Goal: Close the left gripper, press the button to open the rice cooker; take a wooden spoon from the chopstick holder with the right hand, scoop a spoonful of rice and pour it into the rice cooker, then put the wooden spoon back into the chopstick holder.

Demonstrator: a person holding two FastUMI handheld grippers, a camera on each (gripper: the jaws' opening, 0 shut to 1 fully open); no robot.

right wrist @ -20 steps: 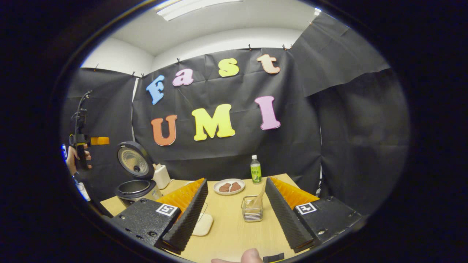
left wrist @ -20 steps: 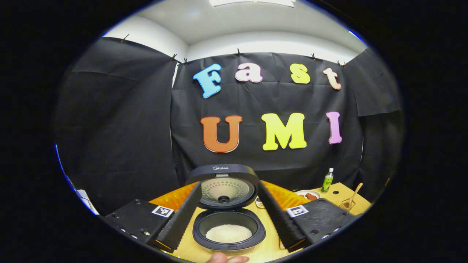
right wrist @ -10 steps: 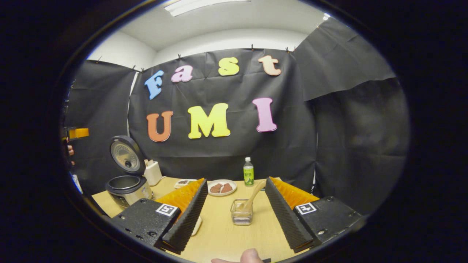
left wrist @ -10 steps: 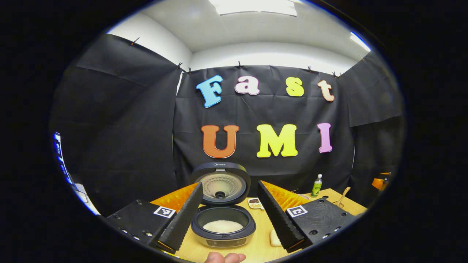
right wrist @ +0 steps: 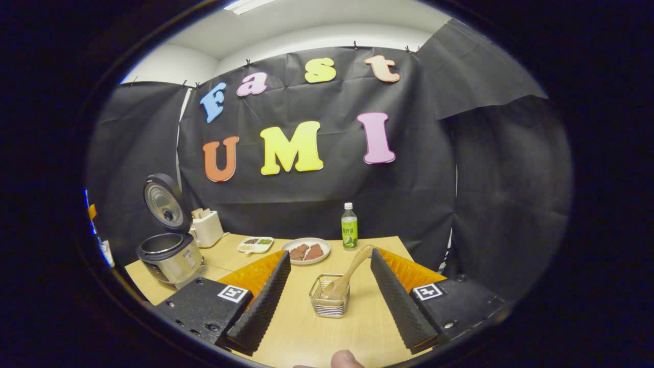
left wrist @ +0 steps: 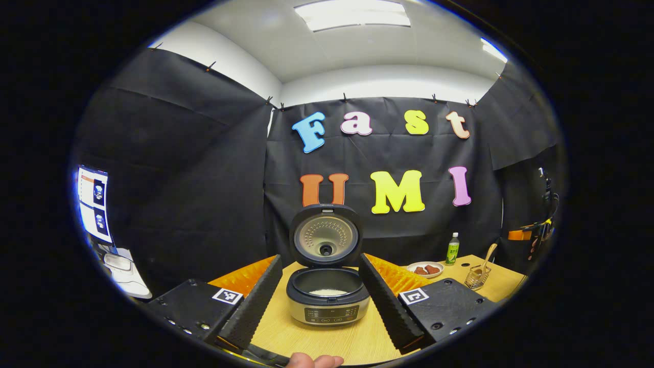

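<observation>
While both my claws hang spread and empty, the rice cooker [left wrist: 327, 296] gapes ahead between my left gripper [left wrist: 320, 296] fingers; the wooden spoon [right wrist: 347, 273] leans in the chopstick holder [right wrist: 329, 302] between my right gripper [right wrist: 331, 296] fingers.

Black cloth [left wrist: 204, 168] hangs on clips across the far and side walls, white wall [left wrist: 378, 84] showing above it. White ceiling, lit panel light [left wrist: 352, 13] overhead. Light wood worktop [right wrist: 317, 332] runs to the far cloth. Printed sheets [left wrist: 94, 202] pinned at far left, above some pale gear.
</observation>
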